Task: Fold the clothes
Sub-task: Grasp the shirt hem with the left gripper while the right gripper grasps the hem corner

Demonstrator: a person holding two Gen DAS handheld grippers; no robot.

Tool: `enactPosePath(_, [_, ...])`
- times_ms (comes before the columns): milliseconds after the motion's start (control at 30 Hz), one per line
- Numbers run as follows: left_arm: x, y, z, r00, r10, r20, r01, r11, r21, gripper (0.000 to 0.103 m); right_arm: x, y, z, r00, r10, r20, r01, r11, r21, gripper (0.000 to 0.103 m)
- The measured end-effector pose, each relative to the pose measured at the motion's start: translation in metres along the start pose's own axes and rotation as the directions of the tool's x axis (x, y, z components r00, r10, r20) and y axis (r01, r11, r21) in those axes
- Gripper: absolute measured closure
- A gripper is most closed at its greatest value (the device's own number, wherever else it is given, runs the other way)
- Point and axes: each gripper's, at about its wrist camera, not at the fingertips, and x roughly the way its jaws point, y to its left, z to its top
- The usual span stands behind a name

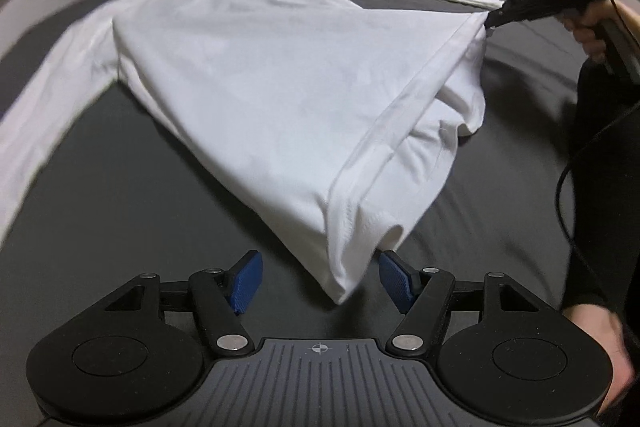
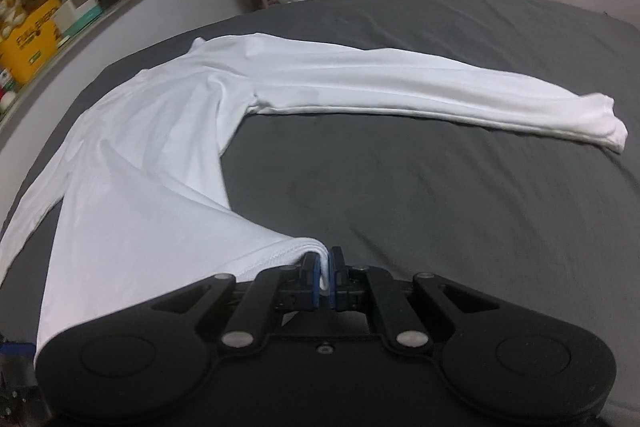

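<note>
1. Shirt position: a white long-sleeved shirt [image 1: 256, 75] lies spread on the dark grey bed sheet [image 2: 440, 207], both sleeves stretched outward, the right sleeve [image 2: 440, 95] flat and well apart from the hem.
2. Right gripper [image 2: 325, 267]: its jaws are closed down on one corner of the hem [image 2: 280, 251], cloth pinched between the blue pads and lifted a little off the sheet.
3. Left gripper [image 1: 320, 281]: its jaws stand wide apart with nothing between the pads; the other hem corner [image 1: 344, 287] hangs in the gap but is not pinched.
4. Step in hand, as I judge it: taking hold of the bottom edge at both corners, either to smooth the shirt flat or to carry the hem up toward the collar. The pictures do not settle which.
5. Next move calls for the left jaws to close squarely on that corner, catching both layers, with tension kept even across the hem.
6. Hard to make out: the collar and the shirt's far edge are blurred, the left sleeve runs off the frame, and whether the shirt lies front or back up cannot be told.
</note>
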Motion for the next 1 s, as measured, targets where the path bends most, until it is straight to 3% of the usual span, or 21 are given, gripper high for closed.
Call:
enactPosePath(33, [0.002, -0.001, 0.000, 1.000, 0.007, -0.007, -0.007, 1.000, 0.014, 0.054, 0.001, -0.002, 0.000, 1.000, -0.003, 0.004, 0.003, 1.000, 0.011, 0.098])
enactPosePath(200, [0.003, 0.000, 0.001, 1.000, 0.019, -0.014, -0.019, 0.999, 0.027, 0.089, 0.003, -0.009, 0.000, 1.000, -0.007, 0.013, 0.006, 0.999, 0.047, 0.098])
enactPosePath(300, [0.000, 0.001, 0.002, 0.997, 0.080, 0.000, -0.080, 0.996, 0.034, 0.100, 0.004, -0.008, -0.001, 1.000, -0.005, 0.001, 0.005, 0.999, 0.034, 0.098])
enactPosePath(400, [-0.005, 0.008, 0.003, 0.987, 0.163, 0.018, -0.163, 0.986, 0.030, 0.100, 0.005, -0.005, -0.002, 1.000, 0.006, -0.019, -0.005, 1.000, 0.012, 0.097])
enactPosePath(500, [-0.020, 0.019, 0.003, 0.960, 0.275, 0.058, -0.277, 0.961, 0.017, 0.100, 0.009, 0.000, -0.004, 0.998, 0.028, -0.059, -0.029, 0.999, -0.016, 0.094])
enactPosePath(567, [-0.034, 0.027, 0.000, 0.938, 0.336, 0.083, -0.336, 0.942, -0.011, 0.100, 0.014, 0.007, -0.007, 0.995, 0.035, -0.098, -0.040, 0.998, -0.050, 0.082])
enactPosePath(633, [-0.050, 0.033, -0.003, 0.919, 0.379, 0.110, -0.378, 0.925, -0.036, 0.100, 0.020, 0.015, -0.011, 0.989, 0.035, -0.142, -0.048, 0.995, -0.089, 0.054])
enactPosePath(667, [-0.058, 0.036, -0.004, 0.914, 0.384, 0.127, -0.381, 0.923, -0.047, 0.100, 0.023, 0.019, -0.012, 0.986, 0.035, -0.163, -0.053, 0.993, -0.109, 0.052])
enactPosePath(833, [-0.082, 0.035, -0.010, 0.899, 0.393, 0.193, -0.393, 0.919, -0.045, 0.100, 0.037, 0.040, -0.021, 0.965, 0.026, -0.263, -0.081, 0.976, -0.201, 0.051])
enactPosePath(1000, [-0.087, 0.044, -0.006, 0.873, 0.432, 0.228, -0.421, 0.902, -0.096, 0.100, 0.033, 0.047, -0.023, 0.959, 0.059, -0.276, -0.117, 0.973, -0.199, 0.051])
